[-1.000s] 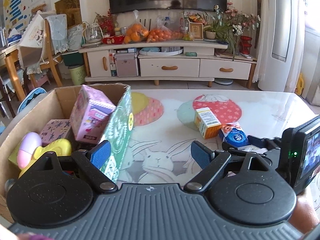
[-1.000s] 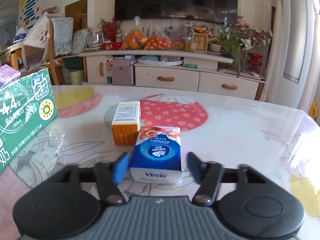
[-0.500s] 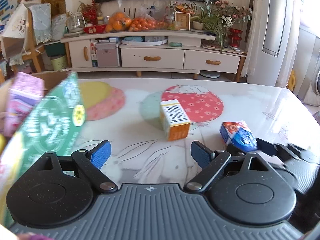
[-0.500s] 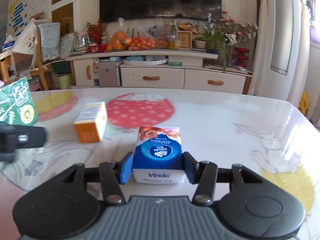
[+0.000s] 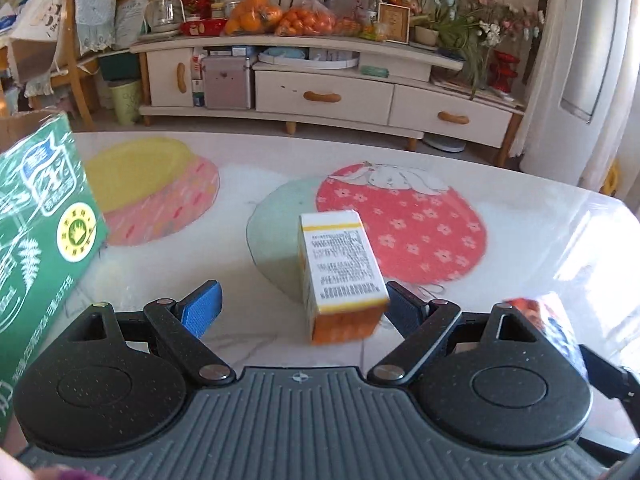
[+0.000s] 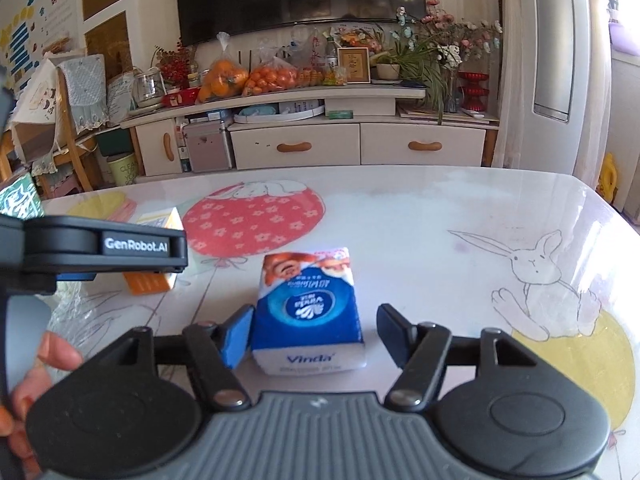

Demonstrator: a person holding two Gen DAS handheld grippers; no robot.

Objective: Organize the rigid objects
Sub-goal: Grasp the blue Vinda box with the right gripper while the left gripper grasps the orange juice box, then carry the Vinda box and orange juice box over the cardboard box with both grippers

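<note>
With the right tool (image 6: 310,332) just opening off the tissue pack (image 6: 308,308) mid-counter, the gaping left tool (image 5: 298,308) should centre on the orange box (image 5: 340,276) before squeezing.

Tissue pack (image 6: 308,312): blue and white, orange at top. Small box (image 5: 340,276): white with black print, orange sides. Carton (image 5: 36,248): green, white markings. Tablecloth (image 6: 440,232): white, red flowered strawberry, rabbit outlines.
</note>
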